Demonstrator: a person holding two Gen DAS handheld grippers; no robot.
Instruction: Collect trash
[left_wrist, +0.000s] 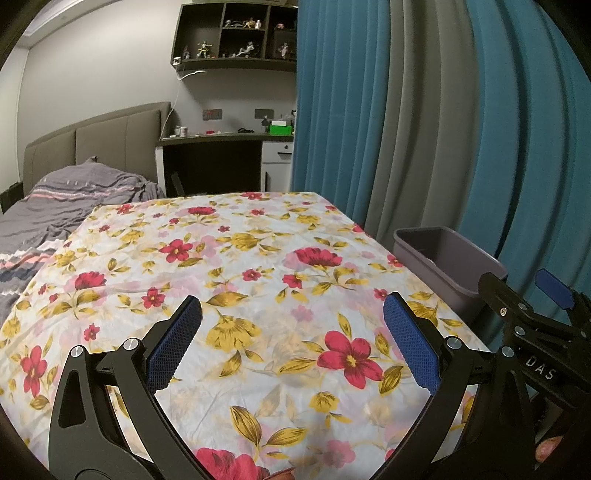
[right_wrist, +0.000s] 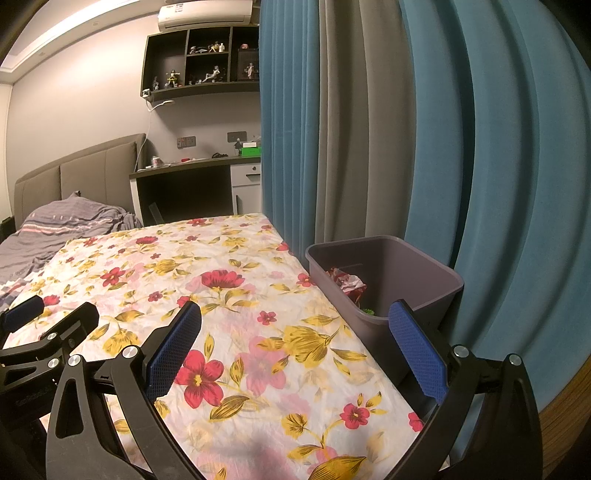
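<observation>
From the left wrist, the left hand-held gripper (left_wrist: 291, 314) hangs wide open over the flowered cloth on the surface (left_wrist: 258, 258), with nothing between its blue pads. No loose trash shows anywhere on the cloth here. The bin (left_wrist: 448, 266) stands just off the right edge of the surface, by the curtain (left_wrist: 406, 129), and from this angle only its inner wall can be seen, not its contents. The right hand-held gripper (left_wrist: 528, 302) pokes in at the right, partly cut off. From the right wrist, that same hand-held gripper (right_wrist: 295, 317) is spread wide and empty, straddling the edge of the surface (right_wrist: 221, 295) and the bin (right_wrist: 388, 269). Inside the bin lies a crumpled red-and-white wrapper (right_wrist: 347, 282), with a bit of something green beside it, too small to name. Collecting looks about finished, I'd say; the sensible thing is to sweep both views across the cloth for anything missed before stopping. The near edge of the surface is hidden behind the gripper frames, the bin's floor is mostly out of sight, and the bed (right_wrist: 55, 229) beyond is dim.
</observation>
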